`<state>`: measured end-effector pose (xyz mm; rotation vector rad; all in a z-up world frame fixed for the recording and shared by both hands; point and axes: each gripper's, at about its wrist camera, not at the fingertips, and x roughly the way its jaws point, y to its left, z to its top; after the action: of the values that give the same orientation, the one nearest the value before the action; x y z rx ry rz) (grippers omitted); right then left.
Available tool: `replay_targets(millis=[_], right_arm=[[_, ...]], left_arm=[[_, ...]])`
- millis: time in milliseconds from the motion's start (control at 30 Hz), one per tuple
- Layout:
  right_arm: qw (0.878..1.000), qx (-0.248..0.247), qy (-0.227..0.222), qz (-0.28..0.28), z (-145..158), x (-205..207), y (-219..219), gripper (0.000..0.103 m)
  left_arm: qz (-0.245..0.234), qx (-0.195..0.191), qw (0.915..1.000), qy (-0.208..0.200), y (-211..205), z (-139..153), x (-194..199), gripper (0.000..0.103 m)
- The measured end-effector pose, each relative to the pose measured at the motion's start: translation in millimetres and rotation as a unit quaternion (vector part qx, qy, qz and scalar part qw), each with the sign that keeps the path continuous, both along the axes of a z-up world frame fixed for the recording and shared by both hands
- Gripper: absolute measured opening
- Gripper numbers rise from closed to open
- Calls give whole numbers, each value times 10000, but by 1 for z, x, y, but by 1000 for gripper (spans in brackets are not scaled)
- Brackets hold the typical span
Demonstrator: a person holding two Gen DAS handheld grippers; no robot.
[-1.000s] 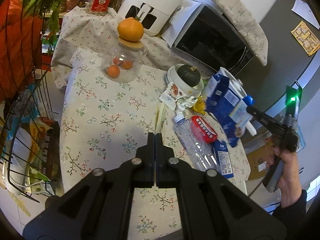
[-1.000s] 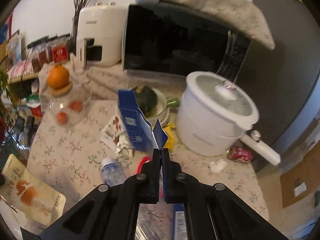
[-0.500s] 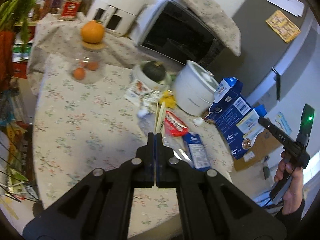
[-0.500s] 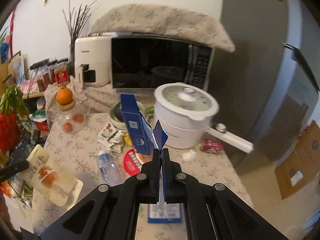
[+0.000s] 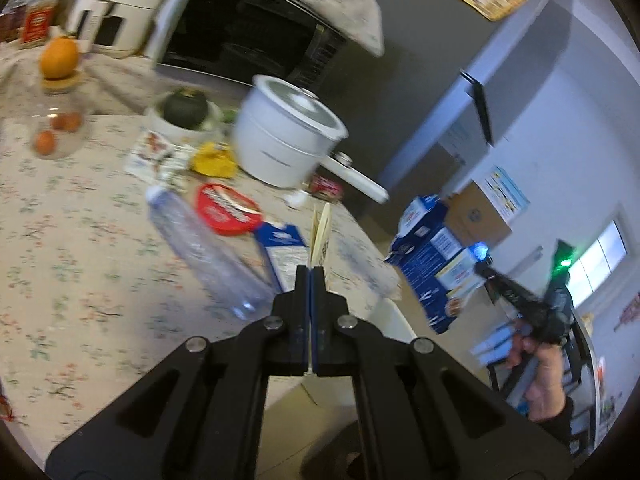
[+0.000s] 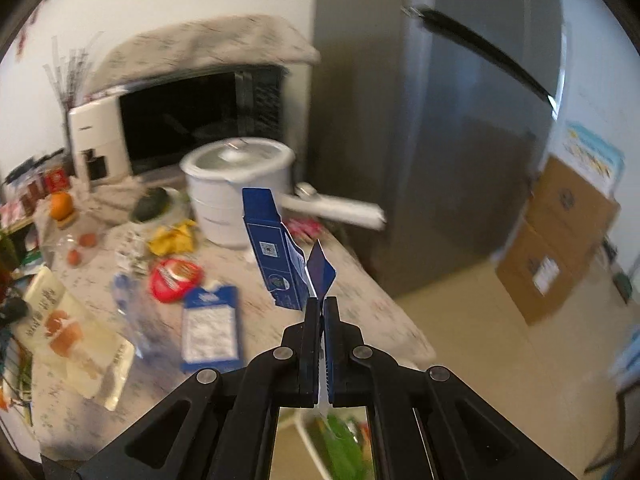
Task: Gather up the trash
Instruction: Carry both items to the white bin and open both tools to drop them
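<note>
1. My left tool [image 5: 311, 270] is clenched on a thin pouch [image 5: 322, 229], pinched by its edge so it hangs flat, above the tabletop [image 5: 80, 240] edge.
2. My right tool [image 6: 321, 302] grips a blue carton [image 6: 276, 256] by its flap, lifted off to the pot's [image 6: 236, 184] right.
3. Both held clear of the pot, prob. headed for a bin.
4. Bottle [image 5: 204, 248], red lid [image 5: 226, 208], flat carton [image 6: 210, 328] remain nr the pot w/ more trash.

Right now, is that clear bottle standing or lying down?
Lying down: the bottle rests on its side on the table, cap end toward the pot.
</note>
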<state>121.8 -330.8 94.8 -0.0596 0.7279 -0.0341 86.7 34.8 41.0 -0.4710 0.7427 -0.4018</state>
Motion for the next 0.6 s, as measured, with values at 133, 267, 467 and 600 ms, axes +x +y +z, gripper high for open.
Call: replay_targets(millis=[133,267,467,600], right_arm=[[9979,156,471,-419,-31,-9,-42,2],[9951,133,712,-680,-47,-16,-72,2],[9868,327,1279,-934,-82,-18,-104,3],[9808,488,1542,-1085,-99,-11,-120,3]], left_arm=[[-351,118,9993,-5,-35,-5,5,0],[-562,189,9982,64,-63,-14,12,0],[-861,322,9957,130,-110,-25,18,0],[-1071,490,9930,48,-139,-29,20,0]])
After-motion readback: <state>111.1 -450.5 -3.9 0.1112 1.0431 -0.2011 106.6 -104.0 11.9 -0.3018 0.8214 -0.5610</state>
